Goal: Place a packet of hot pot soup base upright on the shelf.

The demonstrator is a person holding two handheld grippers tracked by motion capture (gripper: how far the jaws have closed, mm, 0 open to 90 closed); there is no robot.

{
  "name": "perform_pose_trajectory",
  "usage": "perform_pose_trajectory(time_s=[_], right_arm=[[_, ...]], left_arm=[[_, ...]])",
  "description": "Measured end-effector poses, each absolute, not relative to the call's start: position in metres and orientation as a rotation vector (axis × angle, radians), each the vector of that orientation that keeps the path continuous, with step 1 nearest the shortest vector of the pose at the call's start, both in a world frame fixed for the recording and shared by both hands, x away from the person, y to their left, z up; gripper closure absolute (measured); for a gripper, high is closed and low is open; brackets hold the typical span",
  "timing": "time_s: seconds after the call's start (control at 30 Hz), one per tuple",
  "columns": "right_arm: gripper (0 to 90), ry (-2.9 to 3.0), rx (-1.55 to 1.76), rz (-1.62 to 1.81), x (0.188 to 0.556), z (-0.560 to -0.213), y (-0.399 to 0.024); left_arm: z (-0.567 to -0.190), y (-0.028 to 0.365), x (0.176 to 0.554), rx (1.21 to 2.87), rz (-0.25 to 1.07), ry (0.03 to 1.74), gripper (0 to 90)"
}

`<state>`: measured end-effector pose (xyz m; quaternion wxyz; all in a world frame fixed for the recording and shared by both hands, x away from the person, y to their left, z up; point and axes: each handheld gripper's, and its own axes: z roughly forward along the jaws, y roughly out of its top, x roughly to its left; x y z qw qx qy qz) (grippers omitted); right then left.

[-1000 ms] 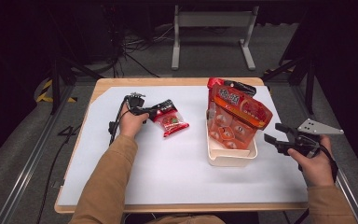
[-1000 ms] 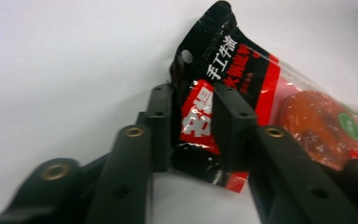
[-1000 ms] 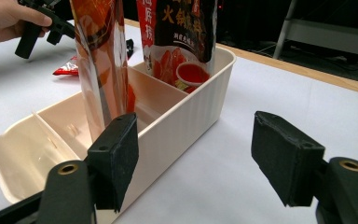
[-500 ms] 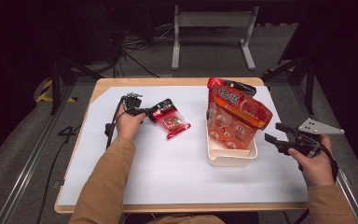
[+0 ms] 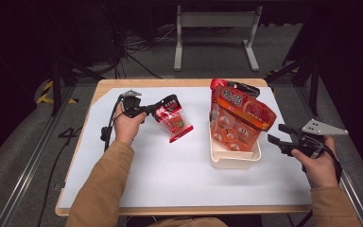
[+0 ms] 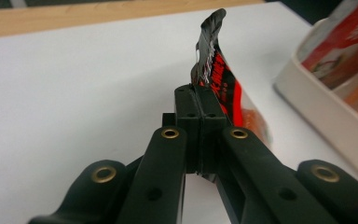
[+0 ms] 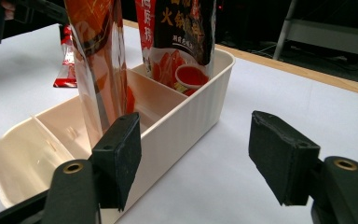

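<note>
Over white table [image 5: 170,175], left claw [image 5: 152,110] clamping red packet [image 5: 174,124].

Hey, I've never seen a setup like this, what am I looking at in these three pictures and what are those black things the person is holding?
A person sits at a table covered with a white sheet and holds a hand-operated grasping tool in each hand. One picture comes from a camera above, looking down; the other two come from small cameras riding on each tool, looking along its black jaws.

The left tool is shut on the top edge of a small red snack packet; the left gripper view shows the jaws pinched together on it.

The right tool hangs open beside a cream divided bin, holding nothing. In the bin stand two tall orange and red pouches; the right gripper view shows them up close.
</note>
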<state>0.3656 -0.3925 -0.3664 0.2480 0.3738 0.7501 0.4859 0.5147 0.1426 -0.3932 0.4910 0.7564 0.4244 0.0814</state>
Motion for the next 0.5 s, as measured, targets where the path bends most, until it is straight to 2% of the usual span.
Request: perform_pose_trajectory(time_s=[0.5], right_arm=[[34.8,2.041,1.02,1.332,0.365,-0.365,-0.393]], left_arm=[[-0.351,0.137,0.469,1.834,0.189,0.838,90.0]])
